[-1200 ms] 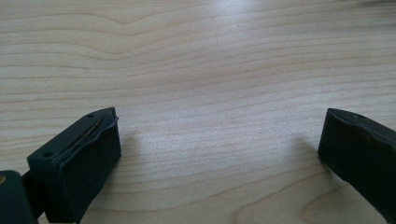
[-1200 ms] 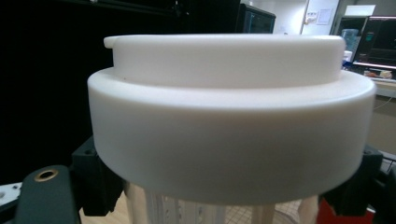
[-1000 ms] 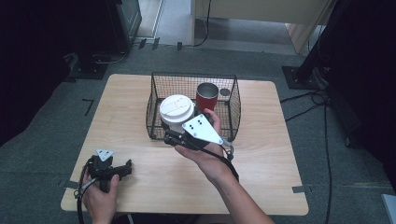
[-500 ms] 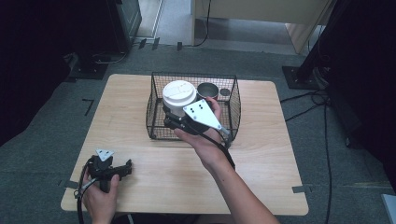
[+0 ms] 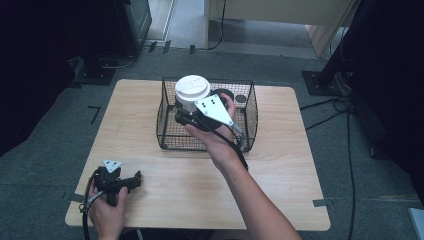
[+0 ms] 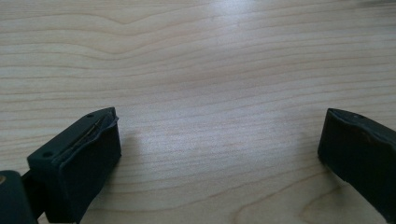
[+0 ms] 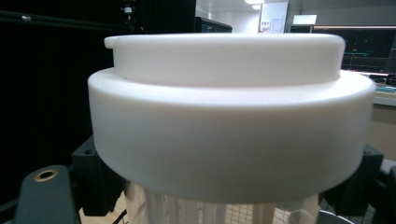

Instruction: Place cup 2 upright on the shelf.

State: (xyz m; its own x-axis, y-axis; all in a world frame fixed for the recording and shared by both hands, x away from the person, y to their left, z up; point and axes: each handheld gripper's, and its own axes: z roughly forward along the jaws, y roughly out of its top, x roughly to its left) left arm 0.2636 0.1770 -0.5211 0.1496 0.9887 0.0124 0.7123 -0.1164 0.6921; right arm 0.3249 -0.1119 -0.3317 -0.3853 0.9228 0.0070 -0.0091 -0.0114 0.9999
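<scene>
A person at a pale wooden table (image 5: 280,165) works two grippers over a black wire basket (image 5: 167,127); the right gripper (image 5: 181,116) is clenched on a white-lidded cup (image 5: 192,92), held upright above the basket's left half, its jaws pinching the body just under the lid; the left gripper (image 5: 134,181) rests near the table's front-left corner, well apart from the basket, jaws released and holding nothing.

The high view takes in the whole layout: table, basket, both forearms, a grey three-cornered plate atop each gripper, and a dark round thing (image 5: 241,99) in the basket's back-right corner, too small to identify; the right gripper view closes in on the cup (image 7: 229,121), showing a thick, smooth, matte lid with a raised inner disc, a shiny ribbed wall beneath it, black jaw pads on either side of that wall, and wire mesh below; the left gripper view looks at bare wood grain (image 6: 210,70) between two blunt black rubbery pads (image 6: 88,158) standing wide apart.

Count: one table, one basket, one cup, two grippers, two hands.

The tabletop is light, fine-grained, rectangular with rounded corners; the basket is a square-meshed rectangular cage, open at the top; the floor is grey carpet with cables trailing at the right.
</scene>
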